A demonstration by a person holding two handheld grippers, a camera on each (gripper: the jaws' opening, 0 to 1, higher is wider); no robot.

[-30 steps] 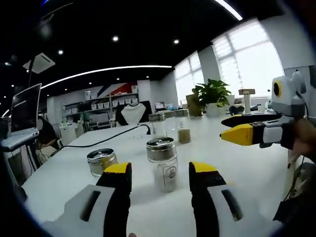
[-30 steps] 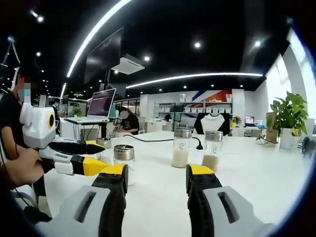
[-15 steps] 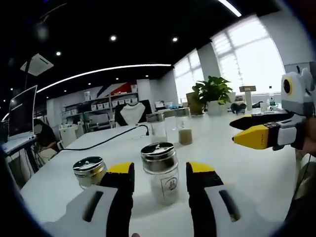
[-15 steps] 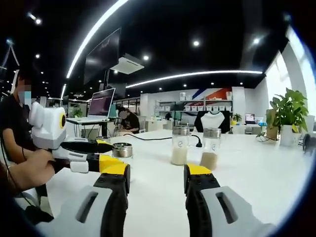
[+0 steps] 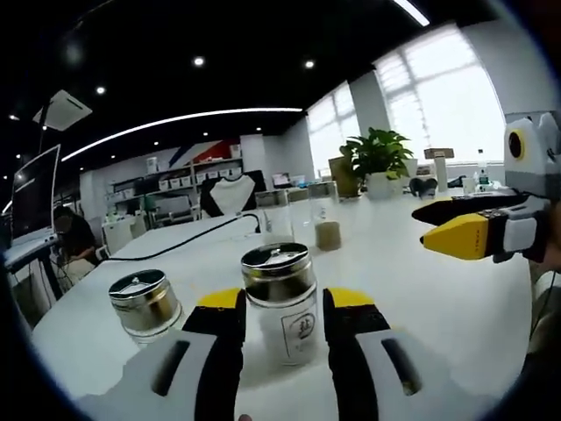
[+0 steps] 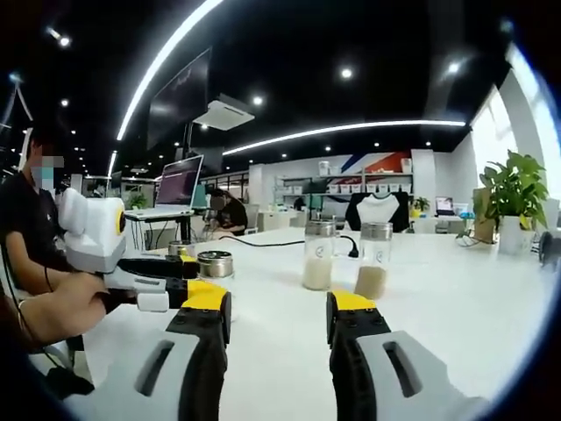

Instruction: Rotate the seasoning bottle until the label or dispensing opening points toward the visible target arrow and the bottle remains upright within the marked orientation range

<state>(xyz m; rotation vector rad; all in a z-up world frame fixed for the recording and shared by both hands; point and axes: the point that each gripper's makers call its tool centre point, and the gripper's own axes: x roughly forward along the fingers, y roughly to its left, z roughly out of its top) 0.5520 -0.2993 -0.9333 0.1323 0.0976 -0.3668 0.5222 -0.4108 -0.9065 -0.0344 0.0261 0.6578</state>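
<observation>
Seasoning bottle is being straddled by left gripper, jaws wide, for twisting. Right gripper is being held wide, empty, at 3 o'clock.

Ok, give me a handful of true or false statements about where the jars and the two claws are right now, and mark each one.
1. The glass seasoning bottle with a metal lid and white label stands upright between the left claw's jaws. True.
2. The right claw is shut on a bottle. False: its jaws are apart with nothing between them.
3. A short squat glass jar with a metal lid stands to the left of the labelled bottle in the left gripper view. True.
4. The two tall glass shakers further back are lying on their sides. False: both stand upright on the white table.
5. A potted green plant sits near the windows. True.
</observation>
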